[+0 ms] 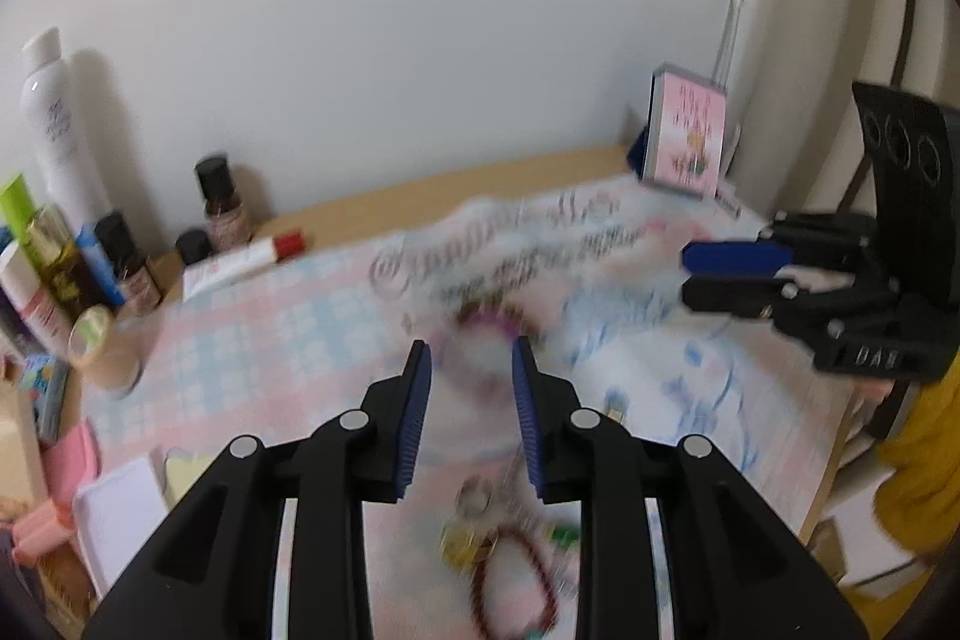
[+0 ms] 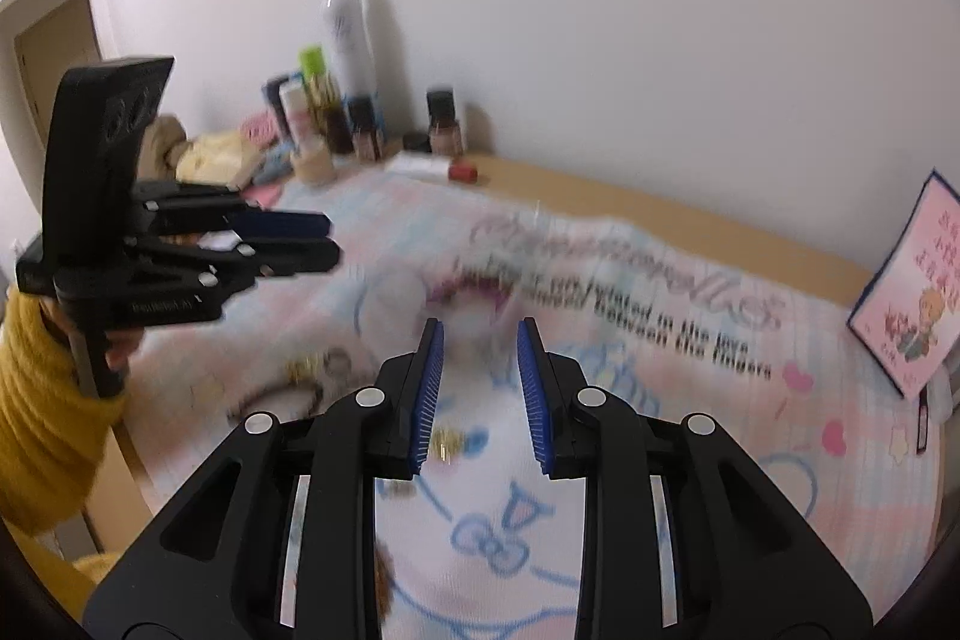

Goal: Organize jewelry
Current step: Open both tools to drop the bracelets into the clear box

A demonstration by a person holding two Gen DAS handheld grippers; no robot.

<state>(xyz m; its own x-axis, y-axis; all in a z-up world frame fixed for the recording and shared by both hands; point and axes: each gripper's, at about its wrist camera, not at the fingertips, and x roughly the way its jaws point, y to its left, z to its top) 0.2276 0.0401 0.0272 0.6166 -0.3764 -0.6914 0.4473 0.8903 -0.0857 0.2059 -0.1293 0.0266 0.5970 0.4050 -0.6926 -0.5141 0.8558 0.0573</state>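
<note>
Here, through the left wrist camera, the left gripper (image 1: 471, 349) hangs over a pastel printed mat (image 1: 288, 328) with its blue pads a modest gap apart and nothing between them. Beyond the fingertips, on the mat, lies a blurred purple beaded bracelet (image 1: 486, 325). Nearer the camera on the same mat sit a silver ring (image 1: 474, 497), a small gold piece (image 1: 462, 547) and a dark red beaded bracelet (image 1: 510, 580). A cluster of bottles (image 1: 54, 124) stands off the mat's left edge, a pink card (image 1: 687, 133) at its far right corner. The right gripper (image 1: 690, 274) reaches in over the mat's right side.

From the right wrist camera, the right gripper (image 2: 480, 334) also hovers above the mat (image 2: 750, 460), pads slightly parted and empty. The purple bracelet (image 2: 474, 292) shows smeared just past its tips. Small gold pieces (image 2: 450, 441) rest on the mat under its left finger. The left gripper (image 2: 333, 238), held by a hand (image 2: 120, 349) in a yellow sleeve (image 2: 48, 418), hangs above the mat's left side; its gap is not readable here.
</note>
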